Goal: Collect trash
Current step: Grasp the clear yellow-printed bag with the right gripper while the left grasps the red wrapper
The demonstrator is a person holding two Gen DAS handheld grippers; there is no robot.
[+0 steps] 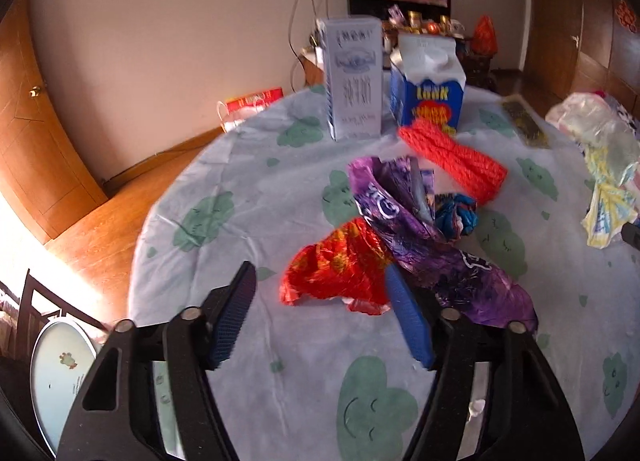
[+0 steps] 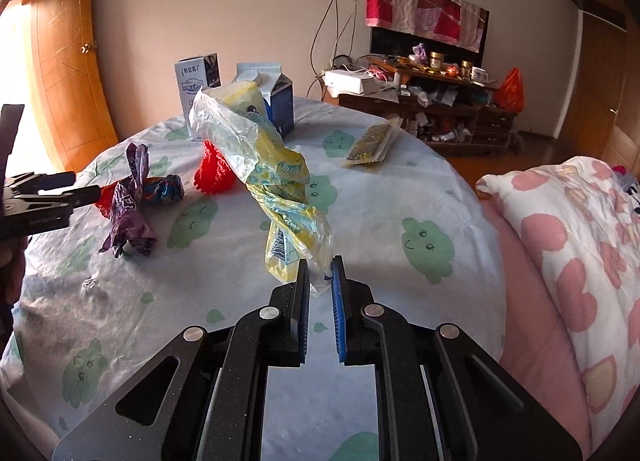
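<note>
The left hand-held gripper [image 1: 320, 311] is parted around the red wrapper [image 1: 336, 269], which lies on the worktop [image 1: 248, 197] at its twelve o'clock, its long axis running nine-to-three. The right hand-held gripper [image 2: 320, 273], farther off, is clenched on a yellow bag [image 2: 276, 177].

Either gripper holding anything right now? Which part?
The right gripper is shut on the yellow plastic bag, pinching its bottom end. The left gripper is open at the red wrapper, holding nothing.
</note>
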